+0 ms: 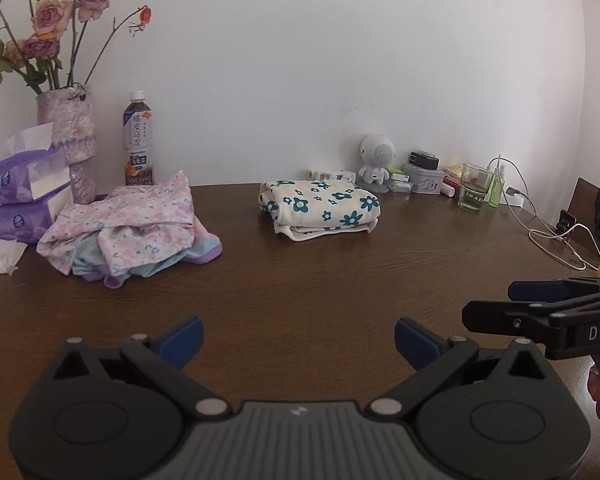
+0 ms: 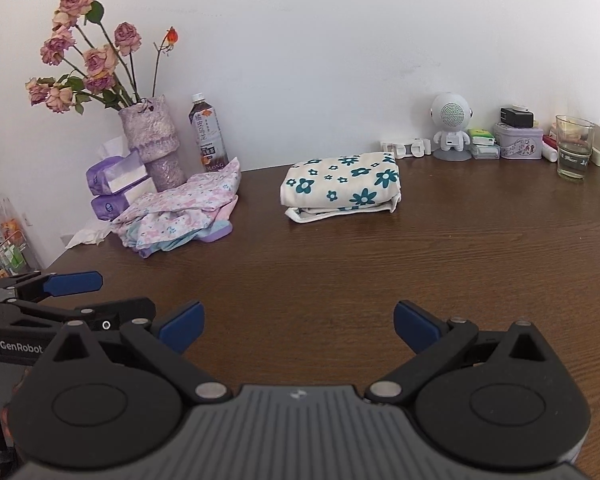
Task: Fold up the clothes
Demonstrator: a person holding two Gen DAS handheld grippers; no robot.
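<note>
You are looking across a wide brown bench [image 2: 340, 264] that is running back to a white wall, with most of its middle lying bare, which is leaving room to spread a garment. At the far left, a loose heap of pink-flowered clothes [image 1: 132, 224] is slumping against a vase of dried roses [image 1: 70, 144], crumpled and not folded. Near the middle back, a cream cloth with teal flowers [image 1: 320, 206] is sitting as a neat squared bundle, well apart from the heap; it is already lying folded, perhaps set aside so it stays tidy. Behind the heap, tissue packs [image 1: 24, 196] and a tea bottle [image 1: 139, 140] are standing by the wall. At the far right, a small white robot figure [image 2: 451, 128] and a drinking glass [image 2: 574, 146] are crowding the back edge, out of the working space. You are holding the left tongs [image 1: 298, 338] and right tongs [image 2: 298, 322] low over the near edge, both spread wide and gripping nothing.
</note>
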